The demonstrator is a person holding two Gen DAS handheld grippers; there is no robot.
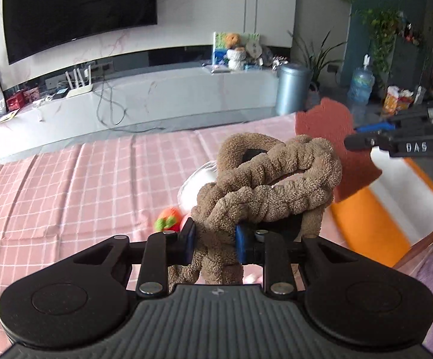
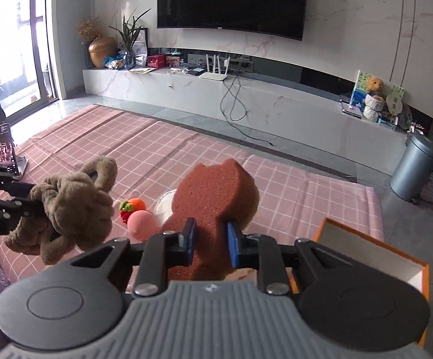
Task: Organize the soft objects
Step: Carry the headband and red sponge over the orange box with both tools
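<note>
- The left hand-held gripper (image 1: pixel 215 240) has its blue pads pinched on a brown plush band (image 1: pixel 264 185), a twisted, knotted loop held up off the table (image 1: pixel 67 185), with loose ends hanging below the jaws.
- The right hand-held gripper (image 2: pixel 209 239) is clamped on the lower part of a rust-red sponge (image 2: pixel 216 191), also lifted clear; a notch shows in its top edge.
- Right of that gripper stands an orange box (image 2: pixel 374 254) with a white inside, at the table's edge.
- On the pink checked cloth beyond the grippers lie a pink ball (image 2: pixel 141 224), a knitted orange toy (image 2: pixel 134 205) touching it, and a white round thing (image 2: pixel 164 206), mostly hidden.
- Far back: a TV (image 2: pixel 231 0), a low cabinet (image 2: pixel 246 98), a grey bin (image 2: pixel 415 167).
</note>
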